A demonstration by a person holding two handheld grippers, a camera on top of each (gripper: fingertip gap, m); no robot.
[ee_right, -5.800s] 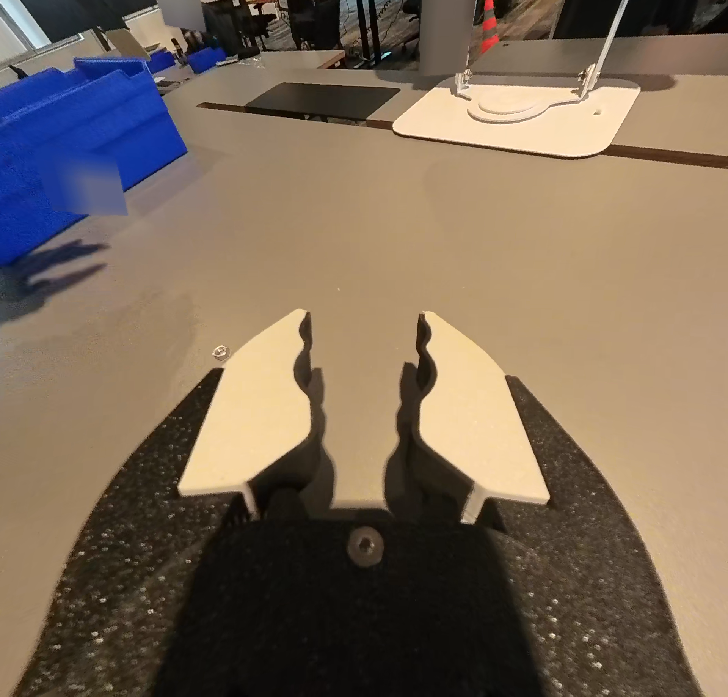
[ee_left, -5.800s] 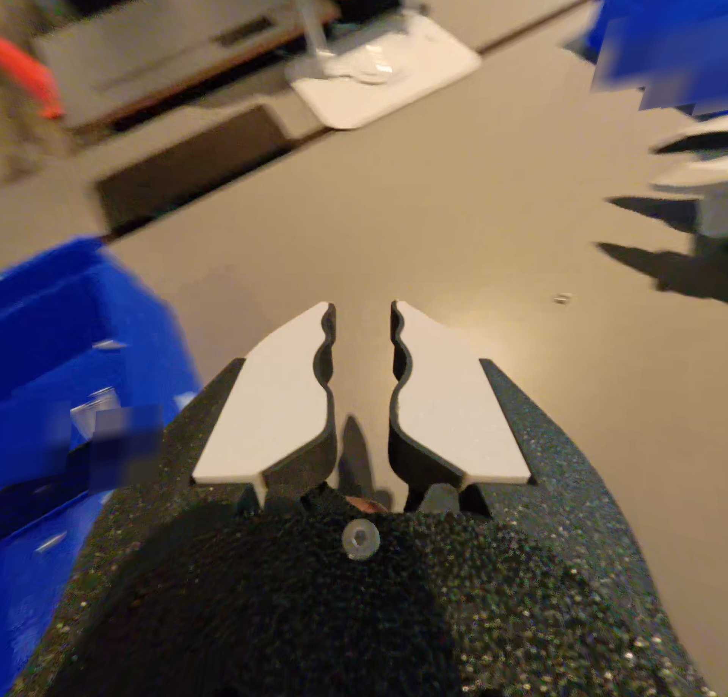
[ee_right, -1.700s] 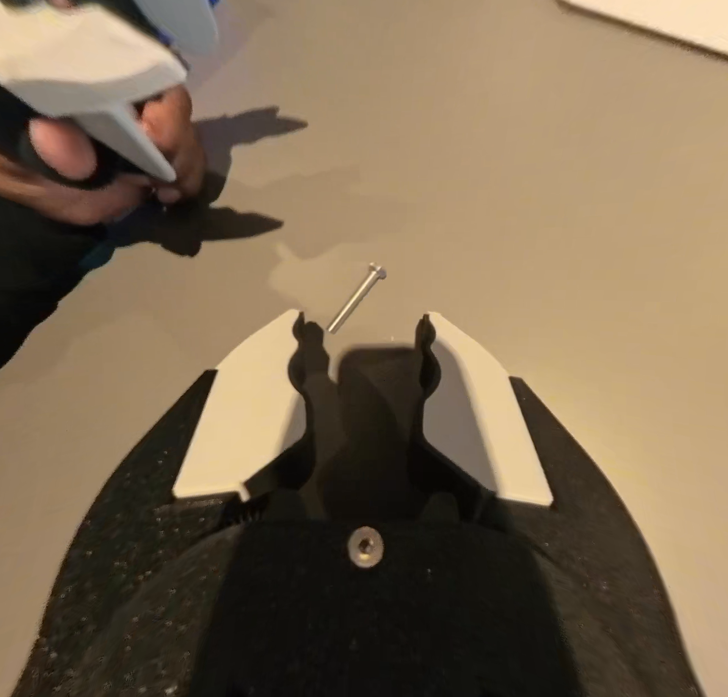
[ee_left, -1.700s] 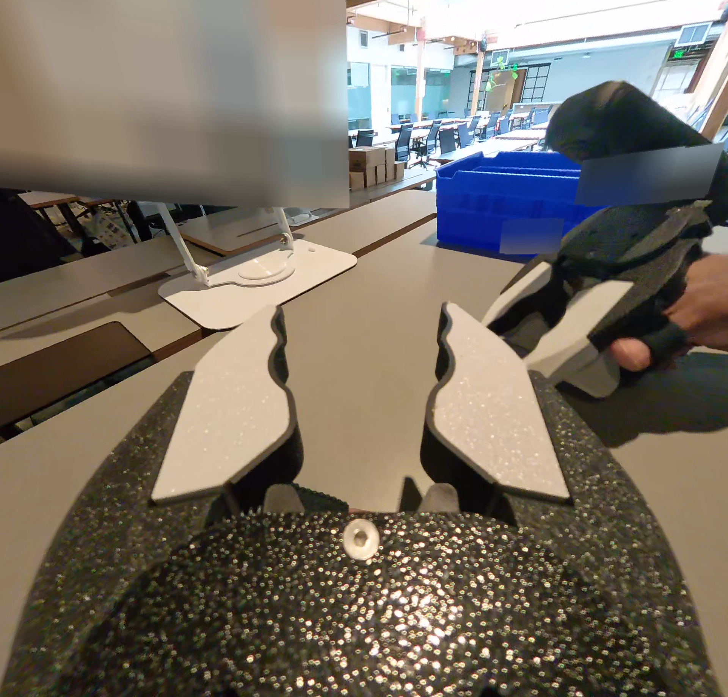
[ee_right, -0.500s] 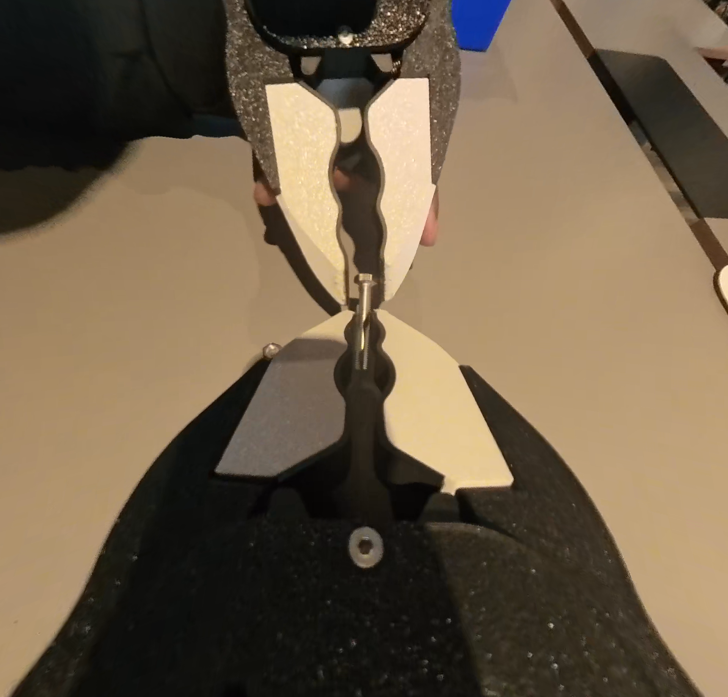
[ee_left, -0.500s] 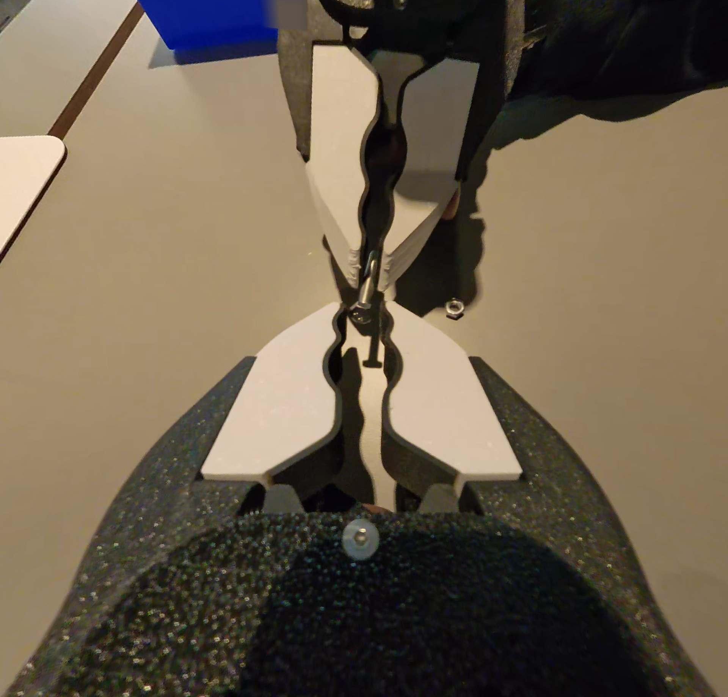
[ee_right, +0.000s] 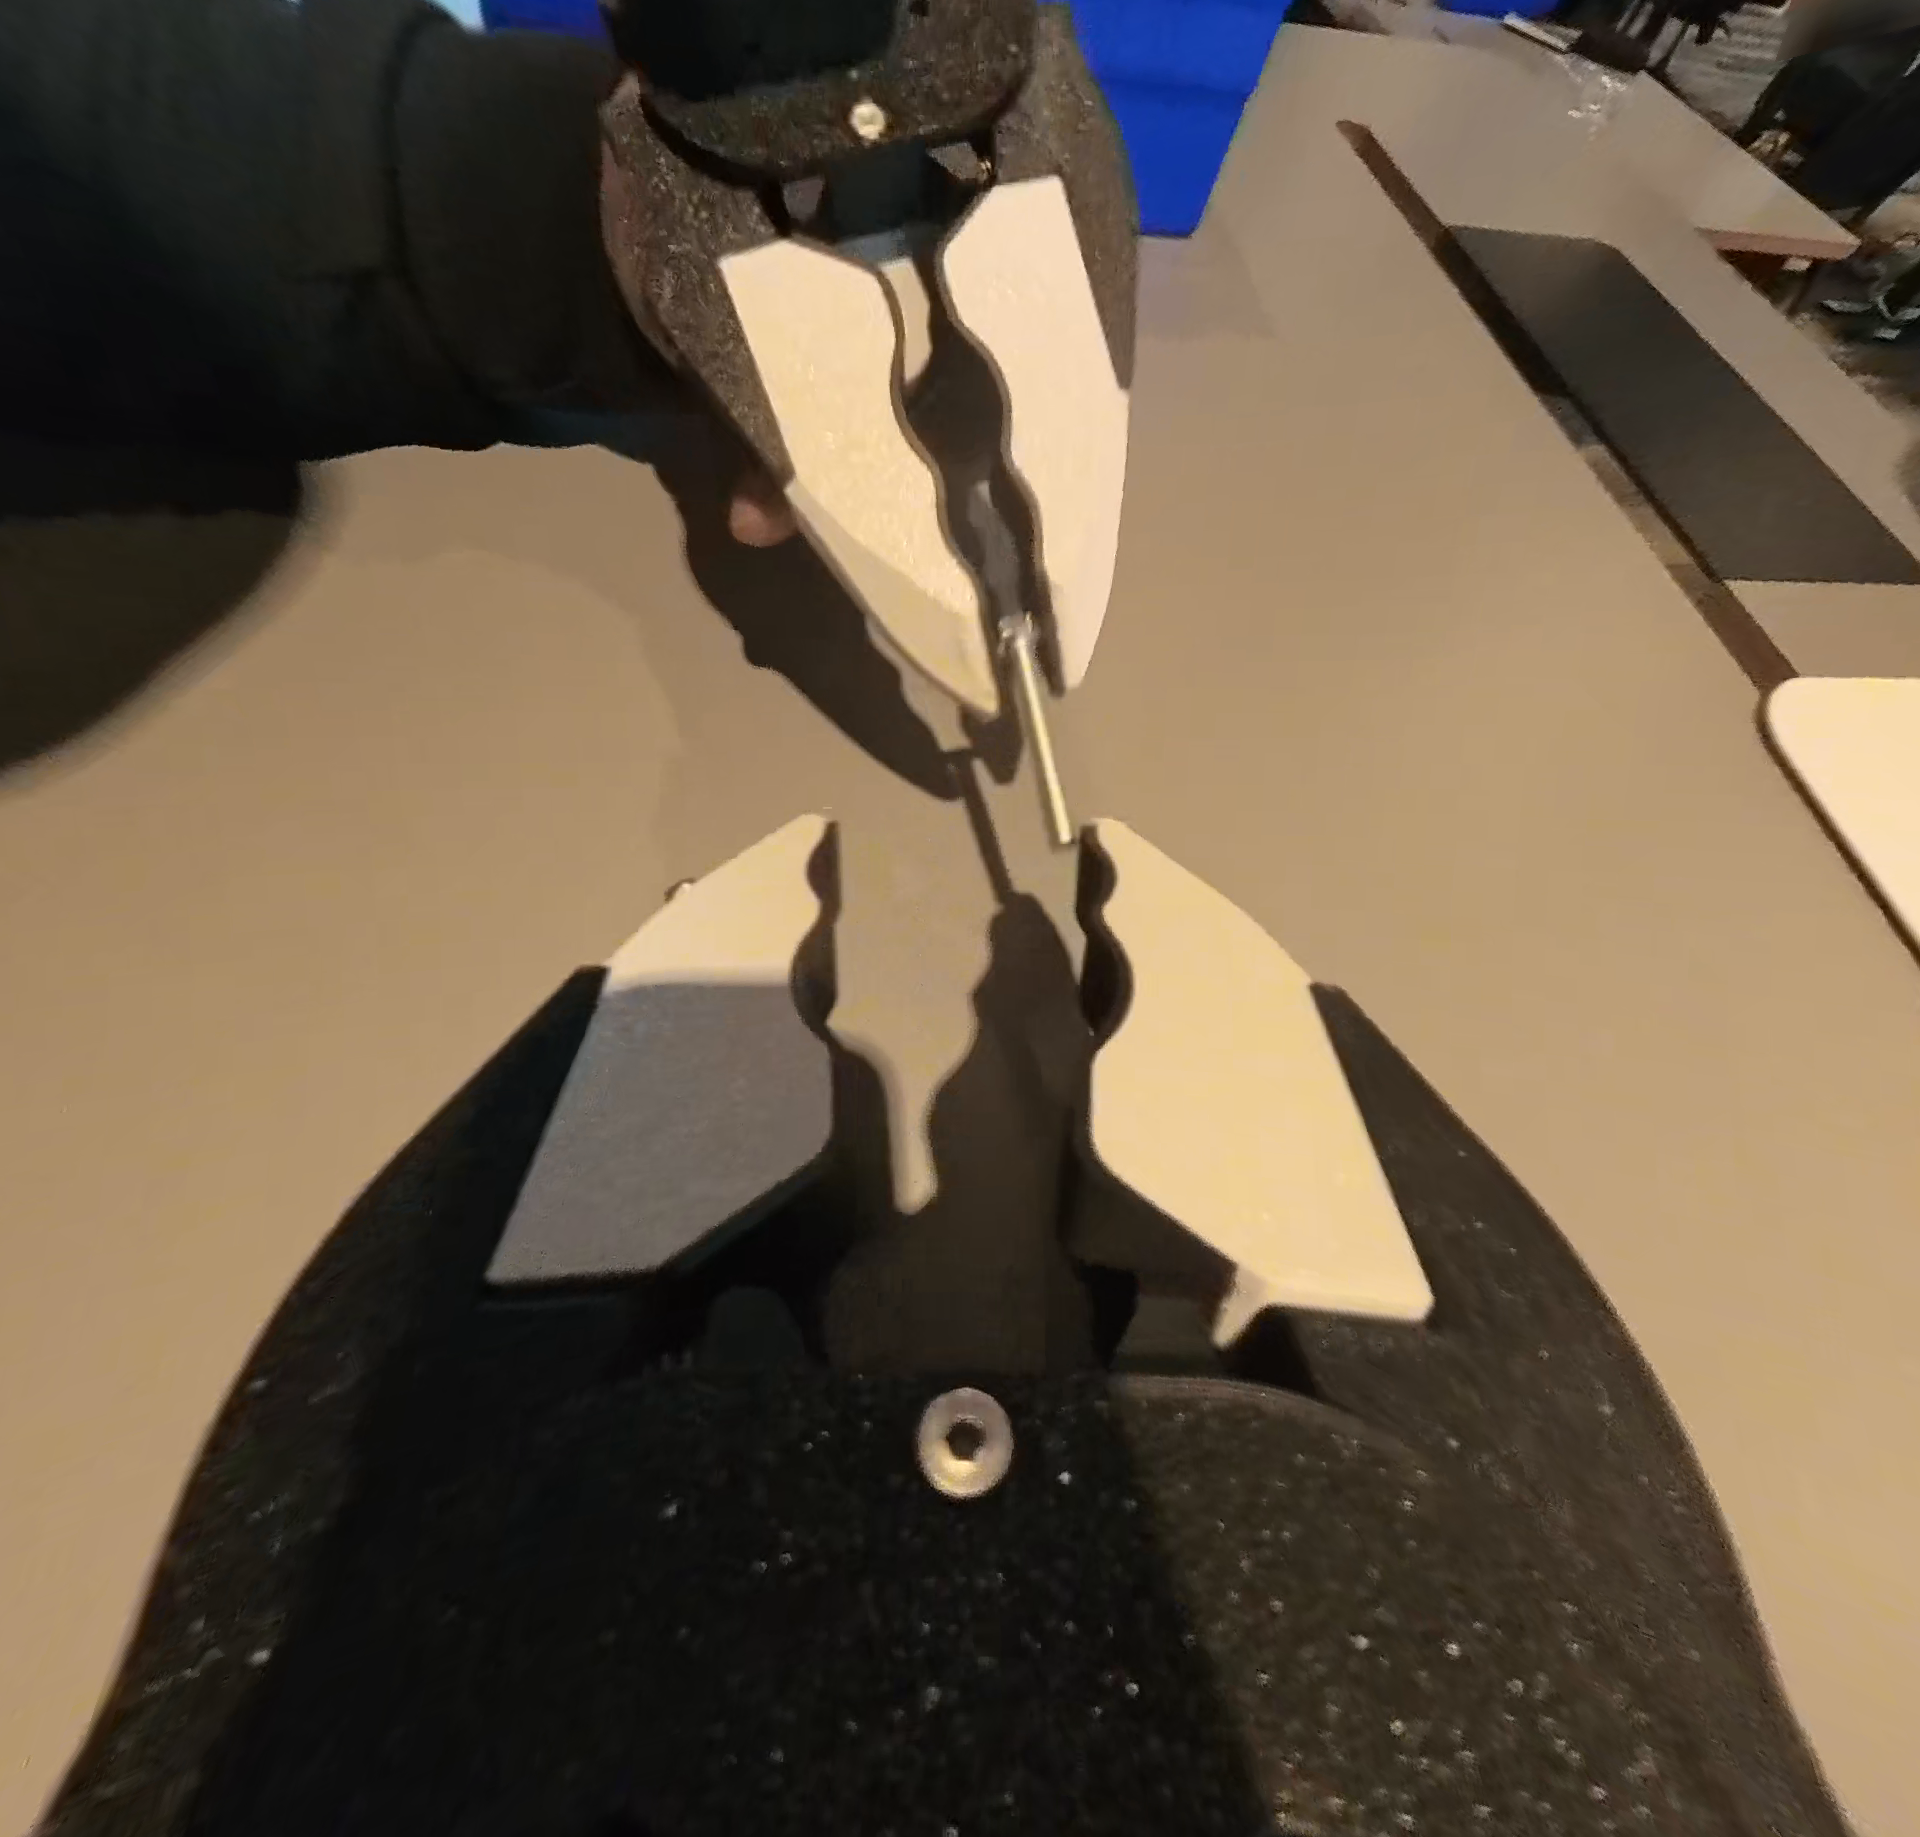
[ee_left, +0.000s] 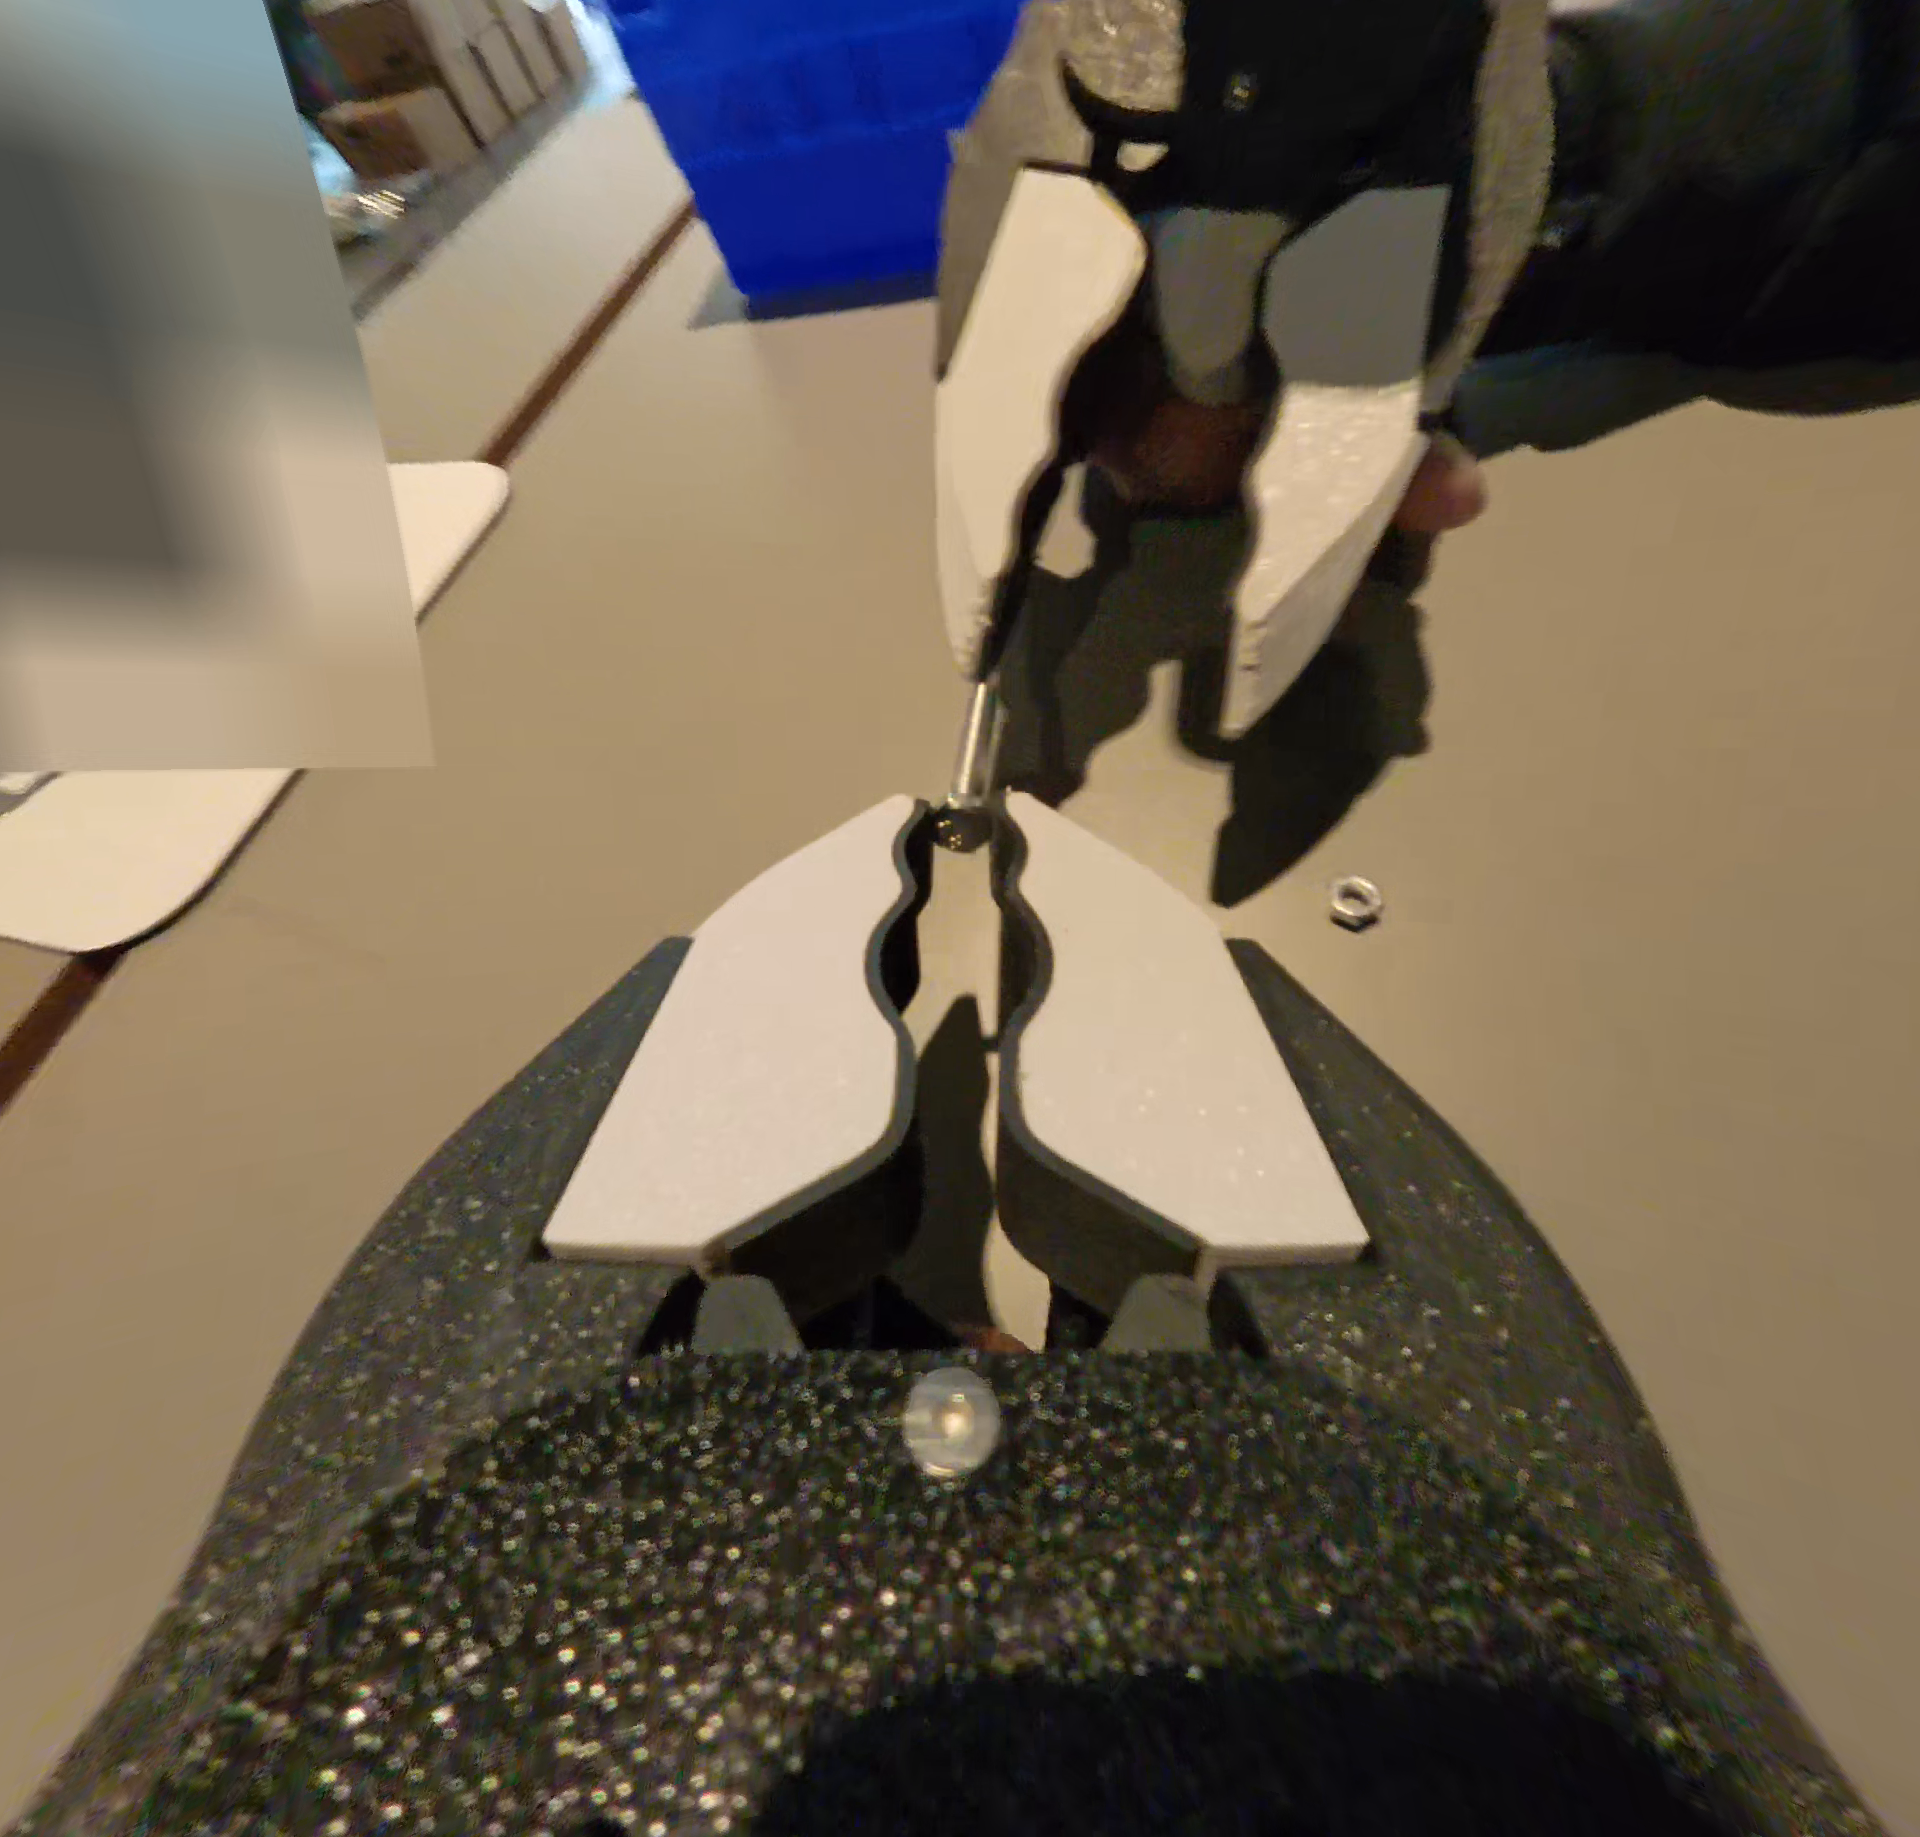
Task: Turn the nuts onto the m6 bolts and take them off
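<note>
The left gripper (ee_left: 961,819) has its jaws pinched on the head of the bolt (ee_left: 979,738). The right gripper (ee_right: 956,831) has its jaws spread and empty. A nut (ee_left: 1355,900) lies on the tabletop (ee_left: 623,644) nearby. Blue bin (ee_left: 831,104) behind, contents unseen.

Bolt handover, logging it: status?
Left gripper shut on bolt head. Right gripper open, clear of bolt. Nut loose on table.

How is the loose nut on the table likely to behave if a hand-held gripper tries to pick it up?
The nut lies flat on the smooth table, so it would probably slide when nudged, not roll. It looks tiny beside the broad fingertips, so pinching it cleanly seems fiddly. Being metal, it should stay rigid.
</note>
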